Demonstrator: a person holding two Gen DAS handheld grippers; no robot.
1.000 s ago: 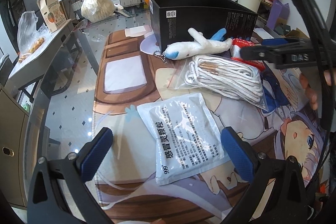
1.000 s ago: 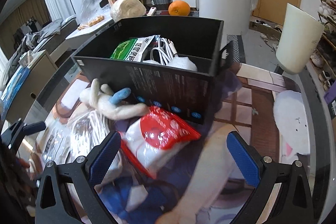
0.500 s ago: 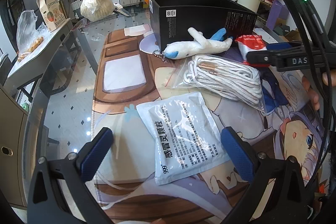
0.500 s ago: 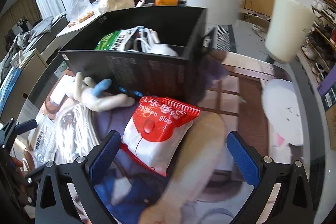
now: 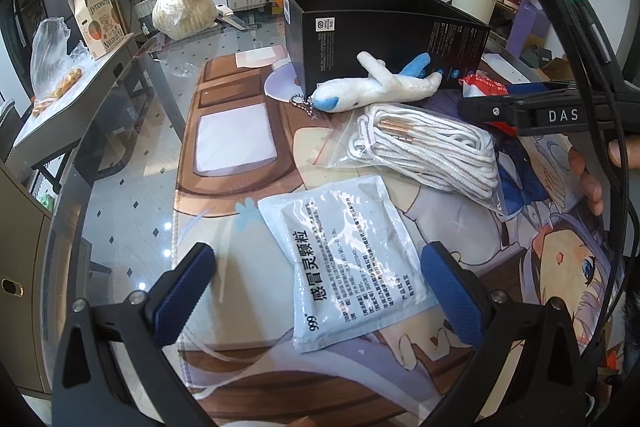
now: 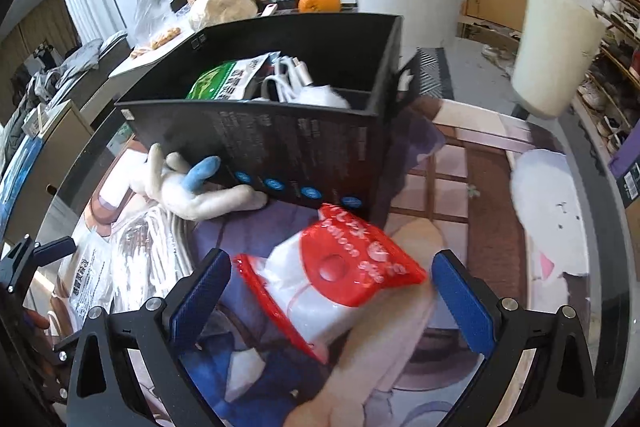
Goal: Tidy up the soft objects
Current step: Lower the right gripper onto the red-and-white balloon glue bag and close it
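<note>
- The left gripper (image 5: 316, 287) is staying put compared with a second ago, hanging just above the white medicine pouch (image 5: 344, 263), its blue pads spread wide on either side of the pouch and touching nothing.
- Beyond the pouch, the bagged white rope (image 5: 428, 151) is lying flat on the printed mat (image 5: 236, 143), and the white and blue plush toy (image 5: 376, 89) is leaning against the near wall of the black box (image 5: 384, 43); none of these is shifting.
- The right gripper (image 6: 332, 295) is moving in: a second ago the red and white balloon glue bag (image 6: 332, 287) sat ahead of its fingers, and now the bag is sitting between them, larger in the right wrist view.
- Its fingers are spread apart, with a gap showing on each side of the bag, so nothing is being pinched.
- The bag is lying on the mat just in front of the box, which already holds a green packet (image 6: 224, 79) and a white cable (image 6: 292, 83).
- Seen from the left wrist camera, a hand (image 5: 592, 171) is gripping the right tool's handle at the far right.
</note>
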